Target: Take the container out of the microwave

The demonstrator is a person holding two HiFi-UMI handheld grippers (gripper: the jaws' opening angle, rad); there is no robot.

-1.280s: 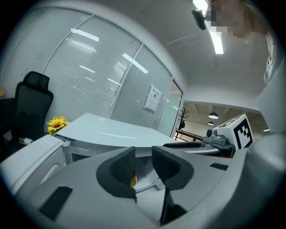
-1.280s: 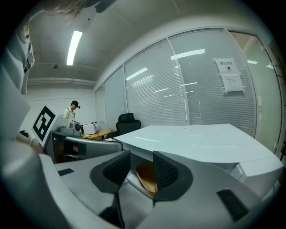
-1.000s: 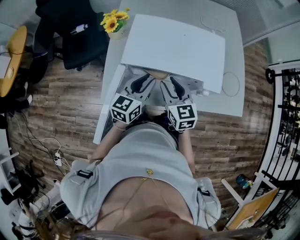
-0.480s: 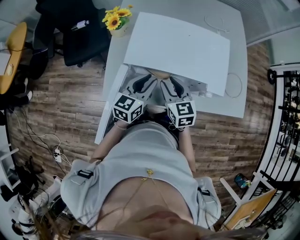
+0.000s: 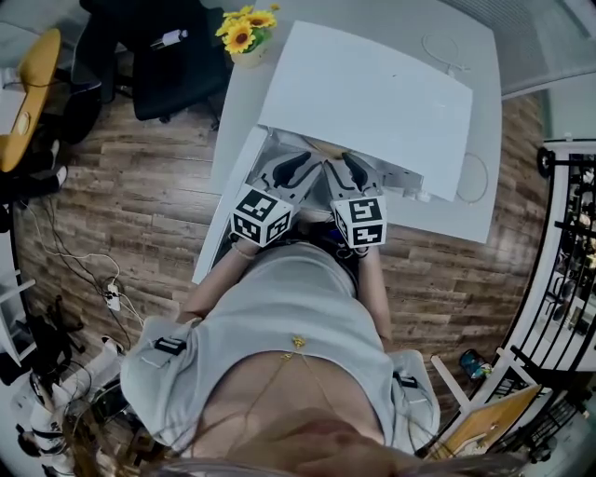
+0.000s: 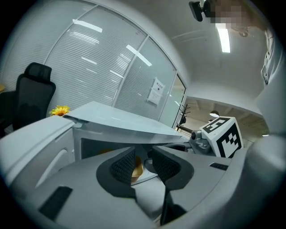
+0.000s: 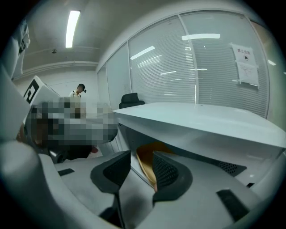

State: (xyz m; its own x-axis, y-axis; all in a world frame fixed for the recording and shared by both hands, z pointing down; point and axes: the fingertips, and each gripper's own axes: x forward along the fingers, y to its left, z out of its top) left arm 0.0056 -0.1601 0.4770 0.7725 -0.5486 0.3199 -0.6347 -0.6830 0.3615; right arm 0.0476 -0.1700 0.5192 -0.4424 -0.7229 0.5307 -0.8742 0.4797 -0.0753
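White table (image 5: 470,210), open microwave (image 5: 372,88): left hand-held gripper (image 6: 143,155), right hand-held gripper (image 7: 141,164) at mouth, jaws apart; tan container (image 6: 137,169) inside.

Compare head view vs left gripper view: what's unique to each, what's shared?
Head view only: wood floor, metal rack. Left gripper view only: left gripper jaws apart, window blinds, ceiling light. Shared: microwave, its open door, tan container inside, sunflowers, black chair, right gripper.
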